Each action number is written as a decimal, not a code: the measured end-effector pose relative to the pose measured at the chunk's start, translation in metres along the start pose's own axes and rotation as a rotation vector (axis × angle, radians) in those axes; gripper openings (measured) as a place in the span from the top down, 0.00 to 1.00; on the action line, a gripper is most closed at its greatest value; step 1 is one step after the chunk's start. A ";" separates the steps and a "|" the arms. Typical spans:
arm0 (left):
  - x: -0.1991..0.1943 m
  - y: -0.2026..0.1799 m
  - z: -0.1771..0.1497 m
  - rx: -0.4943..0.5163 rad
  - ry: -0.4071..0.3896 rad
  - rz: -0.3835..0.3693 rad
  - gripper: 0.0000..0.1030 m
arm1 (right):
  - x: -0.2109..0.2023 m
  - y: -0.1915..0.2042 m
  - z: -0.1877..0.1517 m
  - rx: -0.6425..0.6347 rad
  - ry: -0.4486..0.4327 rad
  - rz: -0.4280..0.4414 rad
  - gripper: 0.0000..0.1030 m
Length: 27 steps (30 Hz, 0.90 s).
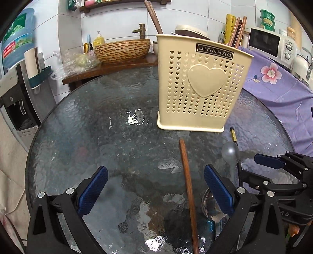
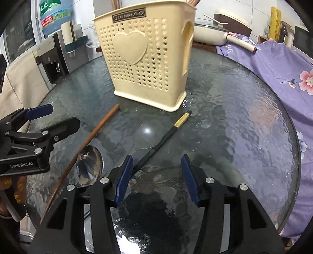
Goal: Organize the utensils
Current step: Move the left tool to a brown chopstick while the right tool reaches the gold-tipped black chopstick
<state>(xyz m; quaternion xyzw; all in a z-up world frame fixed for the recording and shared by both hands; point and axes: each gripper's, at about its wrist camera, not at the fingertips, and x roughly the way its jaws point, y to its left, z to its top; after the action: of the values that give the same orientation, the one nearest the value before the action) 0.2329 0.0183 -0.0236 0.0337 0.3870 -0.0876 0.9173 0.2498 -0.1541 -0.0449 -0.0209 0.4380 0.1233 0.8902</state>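
A round textured-glass table [image 2: 244, 121] stands in a cluttered kitchen corner, with a cream perforated utensil holder [image 2: 144, 58] upright near its middle and already carrying wooden chopsticks [image 1: 154, 17]; three loose pieces lie on the glass in front of it. The left gripper [image 1: 156, 193] is spread wide and empty, and the brown wooden chopstick [image 1: 187, 185] lies between its pads close to the right one, its long axis running away from the camera toward the holder. The right gripper [image 2: 156, 179] is likewise wide and empty; the black gold-banded chopstick [image 2: 168, 134] slants from beside its left pad up toward the holder's base, with the steel spoon [image 2: 89, 166] off to the left between the two sticks, so I judge each hand is nearest its own chopstick.
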 end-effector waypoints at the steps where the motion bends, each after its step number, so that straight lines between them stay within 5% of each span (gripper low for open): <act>1: 0.000 -0.001 0.000 0.001 -0.001 0.002 0.06 | 0.001 0.002 0.000 -0.003 0.006 -0.004 0.50; 12: 0.008 -0.008 0.000 0.036 0.032 0.001 0.11 | 0.000 -0.001 -0.003 -0.062 0.053 -0.038 0.50; 19: 0.028 -0.013 0.009 0.037 0.108 -0.053 0.38 | -0.002 -0.027 -0.001 -0.031 0.077 -0.028 0.57; 27: 0.048 -0.027 0.017 0.084 0.171 -0.044 0.54 | 0.009 -0.026 0.014 -0.047 0.099 -0.024 0.63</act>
<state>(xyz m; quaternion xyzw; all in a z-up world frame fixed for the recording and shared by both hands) 0.2727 -0.0172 -0.0460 0.0711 0.4605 -0.1206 0.8765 0.2721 -0.1753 -0.0450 -0.0529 0.4781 0.1219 0.8682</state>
